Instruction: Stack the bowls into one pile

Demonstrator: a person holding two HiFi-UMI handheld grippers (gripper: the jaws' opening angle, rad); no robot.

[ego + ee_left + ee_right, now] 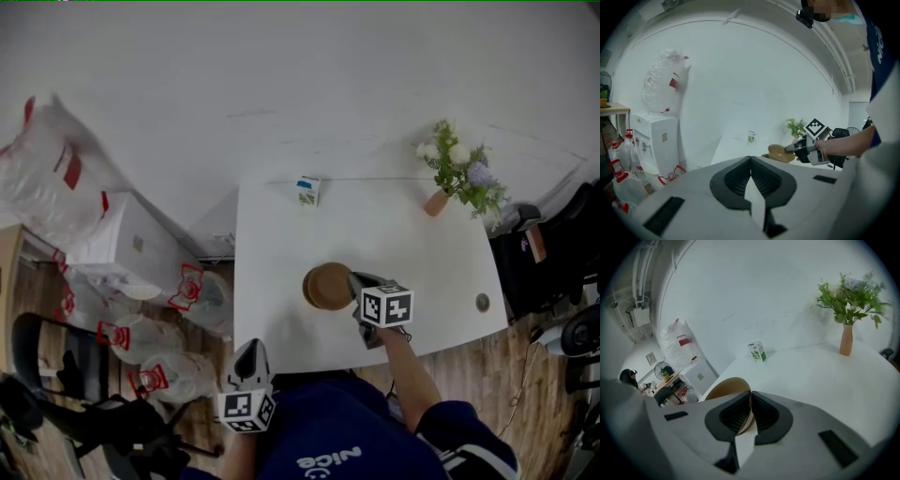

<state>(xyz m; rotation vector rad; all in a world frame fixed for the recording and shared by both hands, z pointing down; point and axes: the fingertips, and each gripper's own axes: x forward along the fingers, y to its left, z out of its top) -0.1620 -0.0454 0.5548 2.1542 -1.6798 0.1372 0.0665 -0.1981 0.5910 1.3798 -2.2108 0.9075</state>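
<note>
Looking from the left side of the room, I see stuffed plastic bags (37, 173) piled against the wall, well apart from the white counter (412, 253). The left tool (250, 349) hangs at the counter's near edge, its jaws together with nothing between them, and it touches no bowl. A small carton (307, 190) stands at the far edge.

Near the middle of the counter is the brown bowl (326, 286). The right tool (354, 278) is clamped on its rim, with one pad inside the wall and one outside. From above, a second brown edge (306, 287) shows just to its left, which may be another bowl underneath, but I cannot say for sure. A vase of flowers (459, 173) stands at the far right corner, clear of all this.

To my eye the bowl is light, stiff and thin-walled, with a smooth finish that could slip, so a pinch on the rim is the sensible hold. Gripped at one side only, it will probably want to tip, so it should be lowered level and centred over its mate.
</note>
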